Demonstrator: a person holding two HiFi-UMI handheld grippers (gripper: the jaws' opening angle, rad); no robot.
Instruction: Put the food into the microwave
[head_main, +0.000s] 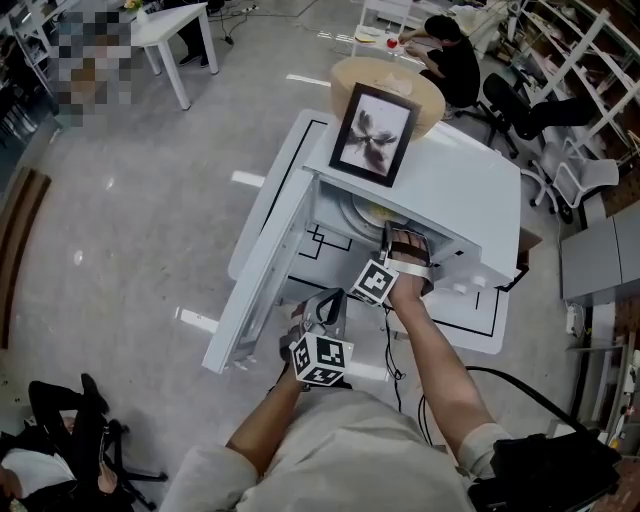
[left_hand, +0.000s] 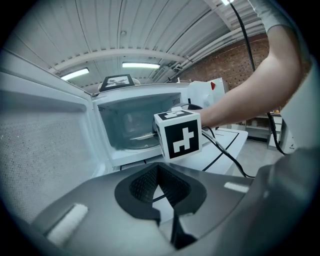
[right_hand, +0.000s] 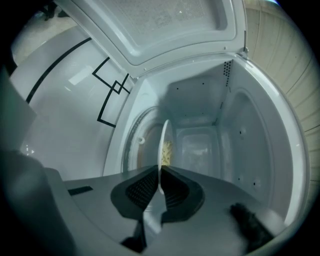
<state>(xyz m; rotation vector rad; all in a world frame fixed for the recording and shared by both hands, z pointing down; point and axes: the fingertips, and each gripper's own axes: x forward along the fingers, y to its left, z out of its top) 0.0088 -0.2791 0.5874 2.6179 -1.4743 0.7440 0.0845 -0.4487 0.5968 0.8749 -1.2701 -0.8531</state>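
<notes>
Your left gripper (left_hand: 159, 170) hangs by the open door (head_main: 262, 285), fingers closed together on nothing. Your right gripper (right_hand: 160, 172) reaches into the microwave (head_main: 455, 190) on the bench (head_main: 288, 160), fingers pinched on the plate (right_hand: 163, 142) rim. The plate and its food (right_hand: 167, 152) are inside the cavity.

A white table (head_main: 280, 185) marked with black lines (head_main: 300, 135) stands on a grey polished floor (head_main: 130, 230). A white microwave (head_main: 465, 195) sits directly on it and fills most of the top. Its door (head_main: 262, 285) is swung open toward the near left. Bare table shows left of the microwave and along the near right edge.
</notes>
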